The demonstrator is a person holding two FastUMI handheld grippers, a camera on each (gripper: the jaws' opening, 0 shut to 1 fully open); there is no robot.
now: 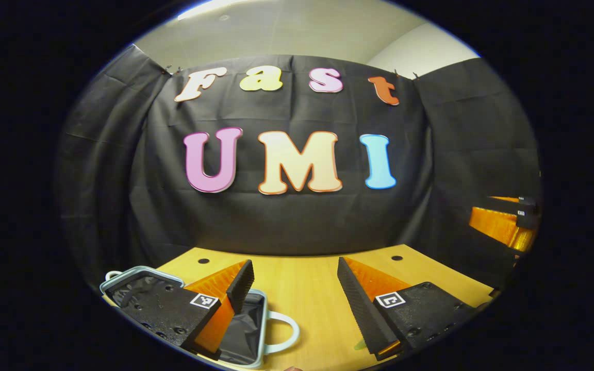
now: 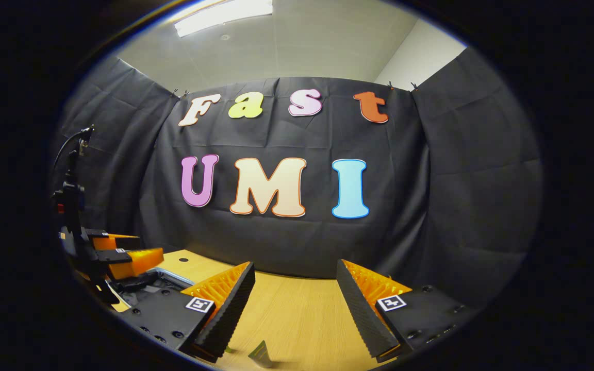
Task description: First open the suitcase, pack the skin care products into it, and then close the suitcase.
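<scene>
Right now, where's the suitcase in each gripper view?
Left gripper view: the open suitcase lies bottom left on the table, partly behind the left finger.
Right gripper view: its rim peeks at lower left, below the other gripper.
Shared landmark: the wooden table.

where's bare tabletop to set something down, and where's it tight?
Free: the wooden table between the open suitcase and the back wall cloth, running right past the suitcase handle. In the right gripper view, bare wood lies between the right gripper jaws. Crowded: the left side, where the left gripper hangs over the suitcase.
</scene>
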